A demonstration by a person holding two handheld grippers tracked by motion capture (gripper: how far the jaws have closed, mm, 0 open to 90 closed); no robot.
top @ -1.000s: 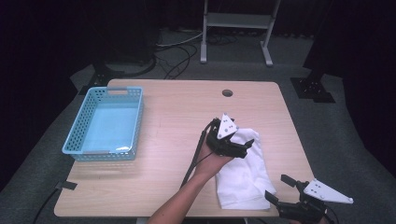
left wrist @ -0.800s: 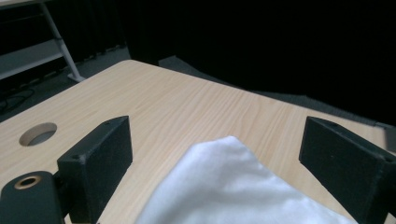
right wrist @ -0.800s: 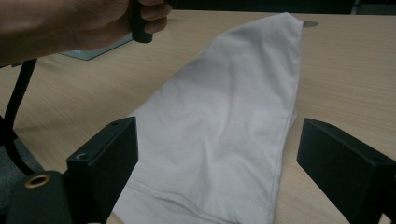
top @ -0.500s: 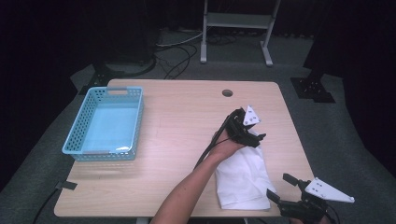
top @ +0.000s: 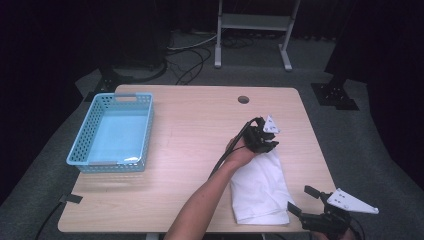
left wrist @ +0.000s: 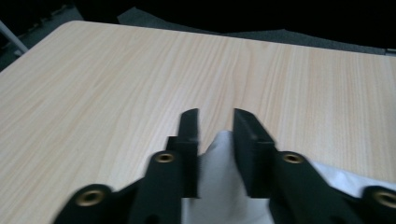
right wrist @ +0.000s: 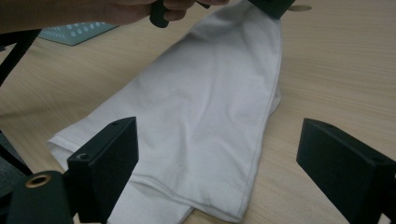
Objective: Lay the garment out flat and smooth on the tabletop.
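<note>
The white cloth lies folded near the desk's right front corner, long way running from the front edge toward the middle. The left gripper sits at the cloth's far tip, and its jaws have just been closing with a peak of fabric pinched up between them, so I'd call it grasping the cloth by that tip. Makes sense if the plan is to lift or fold from the narrow end. The right gripper hangs off the front edge by the near end, jaws spread wide and holding nothing, probably waiting to catch the near corner. The blue basket sits by the left edge, well apart.
</note>
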